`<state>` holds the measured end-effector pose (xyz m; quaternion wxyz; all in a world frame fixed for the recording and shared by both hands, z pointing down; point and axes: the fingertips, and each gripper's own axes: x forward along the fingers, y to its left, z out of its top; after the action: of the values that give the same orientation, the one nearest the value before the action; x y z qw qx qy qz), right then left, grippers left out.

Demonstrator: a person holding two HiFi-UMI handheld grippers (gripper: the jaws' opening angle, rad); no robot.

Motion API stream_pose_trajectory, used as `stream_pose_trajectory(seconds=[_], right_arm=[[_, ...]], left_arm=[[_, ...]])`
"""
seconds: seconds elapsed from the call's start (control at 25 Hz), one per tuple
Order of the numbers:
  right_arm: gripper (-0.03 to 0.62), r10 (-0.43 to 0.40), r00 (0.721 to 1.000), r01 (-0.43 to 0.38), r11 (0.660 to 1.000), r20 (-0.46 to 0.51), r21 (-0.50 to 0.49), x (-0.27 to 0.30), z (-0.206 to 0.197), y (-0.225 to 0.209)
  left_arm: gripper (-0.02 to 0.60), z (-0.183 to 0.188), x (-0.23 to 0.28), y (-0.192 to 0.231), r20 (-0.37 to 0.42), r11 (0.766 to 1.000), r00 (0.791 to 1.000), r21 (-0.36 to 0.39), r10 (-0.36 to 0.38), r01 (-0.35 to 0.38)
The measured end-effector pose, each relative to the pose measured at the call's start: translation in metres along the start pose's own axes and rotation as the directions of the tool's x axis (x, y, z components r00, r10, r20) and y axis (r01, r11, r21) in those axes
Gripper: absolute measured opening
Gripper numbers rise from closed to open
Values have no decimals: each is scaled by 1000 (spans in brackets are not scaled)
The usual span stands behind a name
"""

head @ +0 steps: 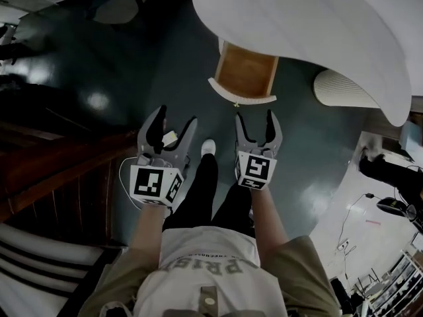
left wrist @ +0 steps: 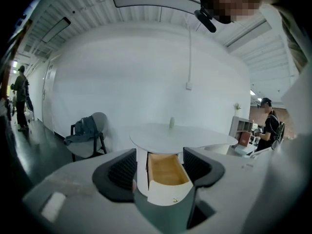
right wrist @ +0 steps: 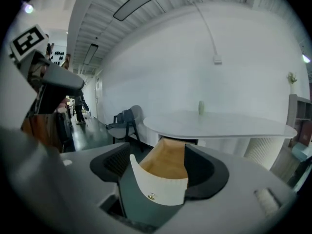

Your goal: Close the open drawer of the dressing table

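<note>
Two grippers: left gripper (head: 177, 117) and right gripper (head: 254, 115), held low and side by side in front of the person (head: 211, 269), both pointing at the dressing table (head: 317, 18).
Left jaws: spread wide, nothing between the pads (left wrist: 122, 167). The drawer framed in the gap is well beyond them, not touched.
Right jaws: same, wide apart and empty. The drawer shows in the gap but sits clear of the pads.
Drawer position: drawer (head: 246, 71) is pulled out from under the near edge of the white tabletop (right wrist: 219, 121). Wood interior is exposed and looks empty.
Drawer front: curved white drawer front (right wrist: 158, 182) faces the person, with a small knob (right wrist: 152, 196) low on it.
Long axis: runs near to far, from the drawer front back under the tabletop. In the head view the near end sits slightly left of the far end.
Bearing from jaws: drawer is on the far side of both grippers. It is almost dead ahead of the right one, and ahead and to the right of the left one.
Nearer gripper: right, by my read. Its tips are near the drawer front with a strip of floor (head: 198, 65) between. The left is offset further left.
Contact: none, closing not yet begun.
Next move (judgement): push the drawer front toward far, along the drawer axis. The right gripper lines up best. An off-centre push could rack the drawer.
Surroundings: chair (left wrist: 87, 133) at far left and a small bottle (left wrist: 171, 122) on the tabletop, neither in the path.
</note>
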<state>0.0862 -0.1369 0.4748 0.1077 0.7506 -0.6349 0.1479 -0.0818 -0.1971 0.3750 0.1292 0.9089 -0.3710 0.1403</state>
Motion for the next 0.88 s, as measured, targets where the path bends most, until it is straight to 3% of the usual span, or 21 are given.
stream_pose_trajectory(seconds=[0.88], right_arm=[[285,-79,963,87,996,-259,20,78,-172,16]], left_arm=[[316,-57,50,22,-53,999,998,-6,-45,44]])
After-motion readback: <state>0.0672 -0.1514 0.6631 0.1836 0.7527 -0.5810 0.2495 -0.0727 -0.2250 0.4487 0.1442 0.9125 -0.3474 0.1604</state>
